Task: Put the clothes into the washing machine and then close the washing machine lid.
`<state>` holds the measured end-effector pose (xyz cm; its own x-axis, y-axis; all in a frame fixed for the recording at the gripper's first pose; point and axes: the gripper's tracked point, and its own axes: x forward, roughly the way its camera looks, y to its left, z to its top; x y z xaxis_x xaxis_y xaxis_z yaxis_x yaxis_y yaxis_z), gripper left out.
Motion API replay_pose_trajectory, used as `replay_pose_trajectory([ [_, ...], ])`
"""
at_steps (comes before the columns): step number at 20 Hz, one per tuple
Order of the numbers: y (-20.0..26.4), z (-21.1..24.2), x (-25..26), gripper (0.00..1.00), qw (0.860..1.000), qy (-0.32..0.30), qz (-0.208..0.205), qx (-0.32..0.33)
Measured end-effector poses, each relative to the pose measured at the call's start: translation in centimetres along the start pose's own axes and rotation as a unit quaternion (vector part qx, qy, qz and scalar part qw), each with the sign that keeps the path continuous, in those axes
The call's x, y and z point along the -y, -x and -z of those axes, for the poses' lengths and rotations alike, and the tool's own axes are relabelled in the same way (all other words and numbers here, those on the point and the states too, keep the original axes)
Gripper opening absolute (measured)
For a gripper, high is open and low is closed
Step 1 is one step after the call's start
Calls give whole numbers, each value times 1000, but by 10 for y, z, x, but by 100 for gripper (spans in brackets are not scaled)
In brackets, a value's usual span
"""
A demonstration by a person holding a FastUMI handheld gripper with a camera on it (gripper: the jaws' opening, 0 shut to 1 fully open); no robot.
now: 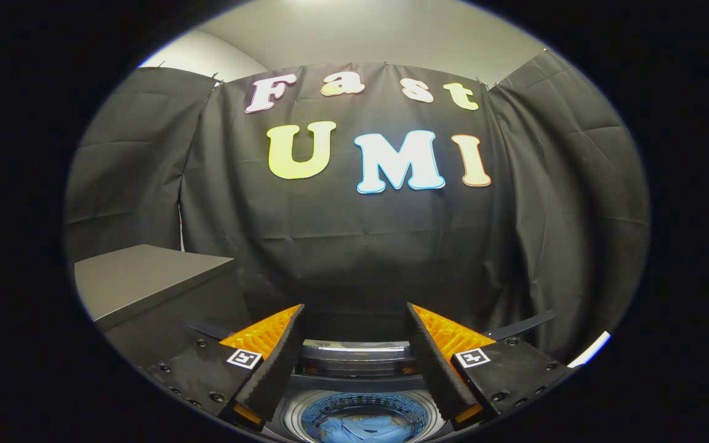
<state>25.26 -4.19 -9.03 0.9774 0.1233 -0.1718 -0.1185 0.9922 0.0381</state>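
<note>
My gripper is held above the washing machine with its fingers spread wide apart and nothing between them. Below and between the fingers I see the round drum opening of the top-loading machine. Blue clothes lie inside the drum. The machine's control panel strip sits just beyond the opening, between the fingers. The lid's position cannot be made out from here.
A grey flat-topped cabinet stands to the left of the machine, reaching up beside the left finger. The black cloth wall hangs close behind the machine and wraps both sides.
</note>
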Motion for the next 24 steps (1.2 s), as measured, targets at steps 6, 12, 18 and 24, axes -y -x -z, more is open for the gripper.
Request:
replay_pose_trajectory([
  [6,14,11,-1,98,1000,-1,-3,-3],
  [12,26,40,2,98,999,-8,0,-35],
  [18,38,69,-5,97,998,-10,0,-60],
  [24,50,65,-12,97,998,-13,5,-57],
])
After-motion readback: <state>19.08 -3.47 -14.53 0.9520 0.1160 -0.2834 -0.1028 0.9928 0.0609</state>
